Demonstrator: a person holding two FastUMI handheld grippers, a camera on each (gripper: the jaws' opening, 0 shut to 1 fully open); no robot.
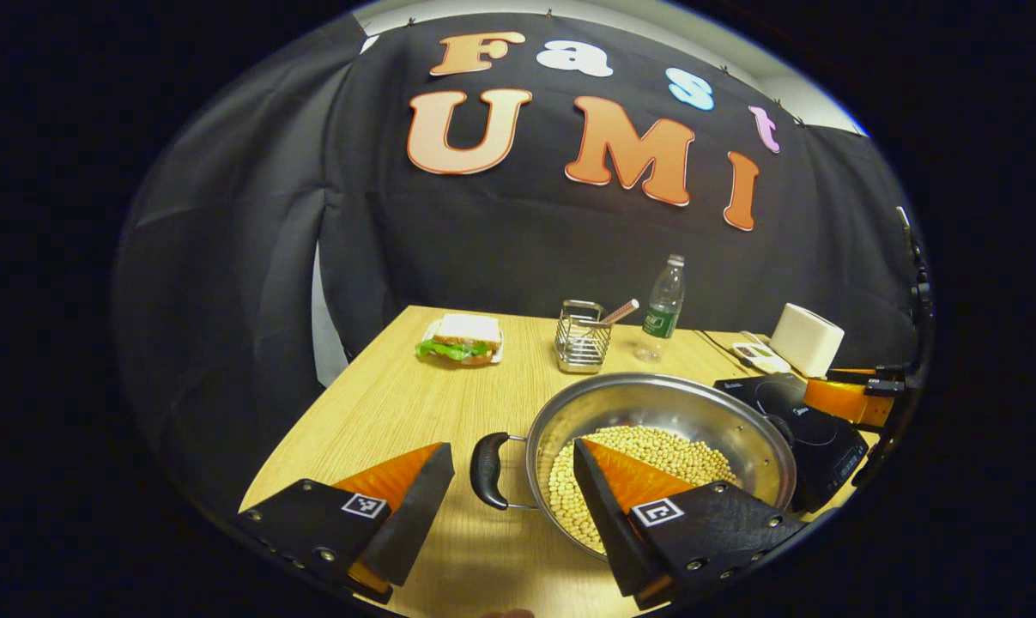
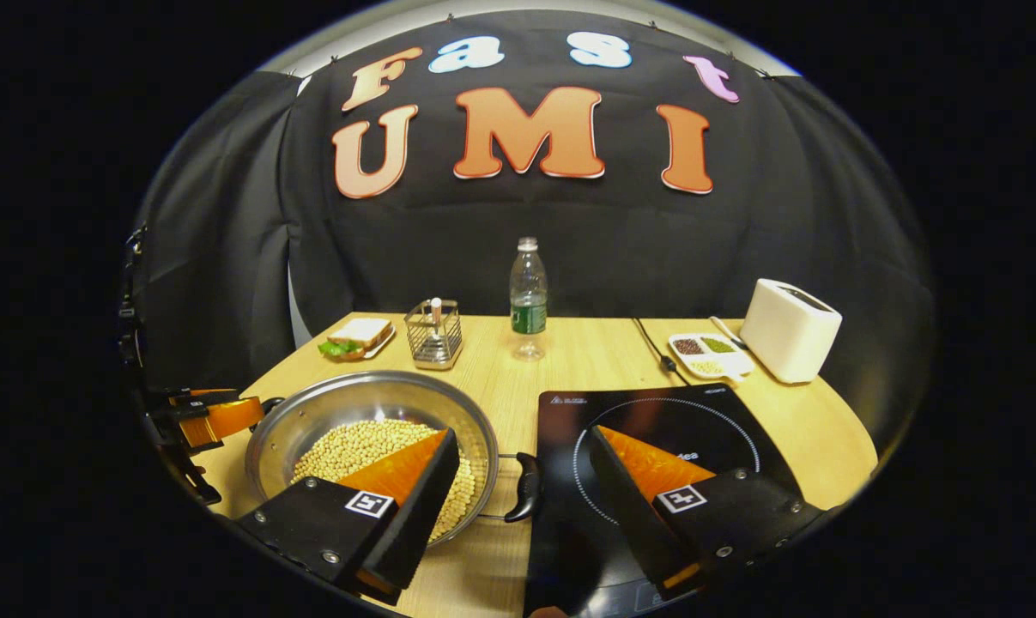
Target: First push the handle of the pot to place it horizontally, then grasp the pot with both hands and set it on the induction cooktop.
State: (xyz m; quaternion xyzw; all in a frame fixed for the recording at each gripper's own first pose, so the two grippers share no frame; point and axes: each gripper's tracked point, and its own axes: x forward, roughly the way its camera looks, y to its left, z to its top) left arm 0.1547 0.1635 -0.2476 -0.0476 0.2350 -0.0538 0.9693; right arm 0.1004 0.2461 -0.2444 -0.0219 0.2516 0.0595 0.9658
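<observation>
A steel pot [image 1: 655,399] holding soybeans stands on the wooden table, just left of the black induction cooktop [image 1: 814,429]. Its two black handles point left and right. My left gripper [image 1: 511,448] is open, and the pot's left handle [image 1: 489,470] lies between its fingers, with one finger over the beans. In the right gripper view, my right gripper [image 2: 522,436] is open around the pot's right handle [image 2: 526,487]; one finger hangs over the pot [image 2: 354,403], the other over the cooktop [image 2: 663,429]. The left gripper [image 2: 213,421] shows at the pot's far side there.
Along the back of the table [image 2: 586,352] are a sandwich on a plate [image 2: 356,335], a wire utensil holder [image 2: 433,335], a water bottle [image 2: 528,296], a small divided dish of grains [image 2: 708,352] and a white toaster [image 2: 788,330]. A cable [image 2: 655,348] runs to the cooktop.
</observation>
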